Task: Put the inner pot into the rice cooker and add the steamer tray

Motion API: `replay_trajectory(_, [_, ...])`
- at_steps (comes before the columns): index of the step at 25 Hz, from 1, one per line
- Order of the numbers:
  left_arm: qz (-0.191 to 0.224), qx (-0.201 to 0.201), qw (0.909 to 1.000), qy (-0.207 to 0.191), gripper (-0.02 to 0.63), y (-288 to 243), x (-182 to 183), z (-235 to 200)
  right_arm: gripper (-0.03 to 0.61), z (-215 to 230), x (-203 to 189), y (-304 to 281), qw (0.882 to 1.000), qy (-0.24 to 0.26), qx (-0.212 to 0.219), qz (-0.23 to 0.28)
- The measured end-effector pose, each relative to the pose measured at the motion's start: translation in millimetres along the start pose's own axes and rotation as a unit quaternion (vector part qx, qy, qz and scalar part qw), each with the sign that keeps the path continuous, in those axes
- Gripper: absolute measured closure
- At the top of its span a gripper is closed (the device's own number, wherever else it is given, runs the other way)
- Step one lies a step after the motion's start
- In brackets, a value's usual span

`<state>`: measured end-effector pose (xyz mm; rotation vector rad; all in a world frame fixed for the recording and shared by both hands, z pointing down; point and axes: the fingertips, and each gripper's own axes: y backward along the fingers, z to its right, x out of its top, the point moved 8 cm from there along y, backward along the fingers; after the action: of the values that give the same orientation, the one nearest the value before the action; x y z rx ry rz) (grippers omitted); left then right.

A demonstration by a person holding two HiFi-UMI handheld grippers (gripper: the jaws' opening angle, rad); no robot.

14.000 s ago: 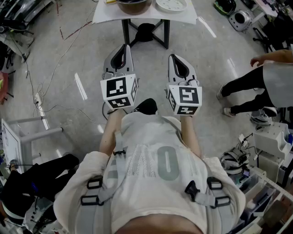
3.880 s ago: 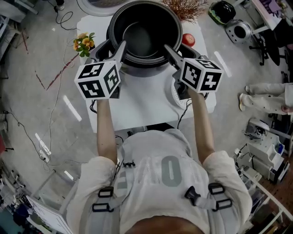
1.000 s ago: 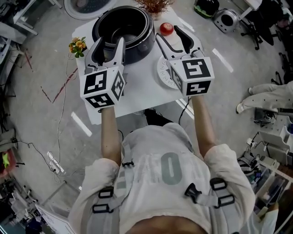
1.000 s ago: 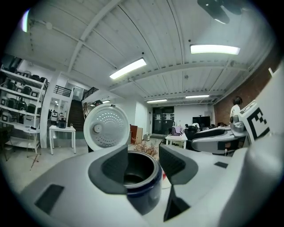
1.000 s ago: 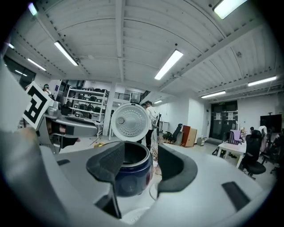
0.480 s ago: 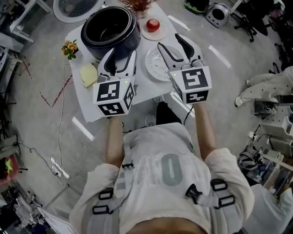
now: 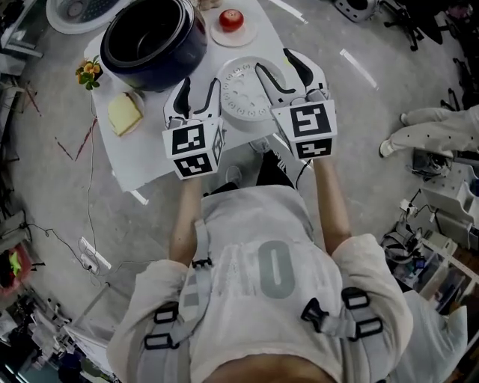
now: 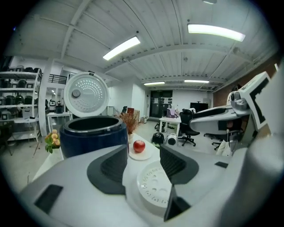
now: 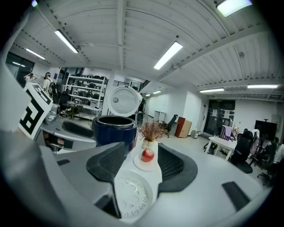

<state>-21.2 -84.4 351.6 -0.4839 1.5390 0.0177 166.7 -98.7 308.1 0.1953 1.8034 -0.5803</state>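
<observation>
Now | head view: left gripper (image 7: pixel 200 86) and right gripper (image 7: pixel 275 63), jaws apart and empty, flank the steamer tray (image 7: pixel 241 96) on the table (image 7: pixel 146 149) beside the rice cooker (image 7: pixel 187 45); only here, a yellow block (image 7: pixel 123 114) | left gripper view: tray low between jaws | right gripper view: apple (image 9: pixel 147 154) beyond tray | risk: an uneven pinch tips the tray.

On the table (image 7: pixel 150 149), the steamer tray (image 7: pixel 241 93) lies nearest the person. From it, the rice cooker (image 7: pixel 150 37) stands at ten o'clock, the apple (image 7: pixel 231 16) on its plate (image 7: pixel 251 31) at twelve, a small block (image 7: pixel 123 114) at nine and flowers (image 7: pixel 88 71) beyond that block.
</observation>
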Motion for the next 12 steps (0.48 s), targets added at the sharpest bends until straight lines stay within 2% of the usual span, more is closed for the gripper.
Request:
replay_trajectory(7, [-0.095,-0.004,0.9946,0.041,0.396,-35.6,-58.7,11.2,0.337,21.0,-68.2,-14.3,0.997,-0.027,0.003,-0.075])
replay_trajectory(12, [-0.144,0.016,0.9877,0.059,0.396,-62.8,-90.0,6.8,0.344,31.7,-120.0,-39.8,0.99,-0.063,0.006,-0.124])
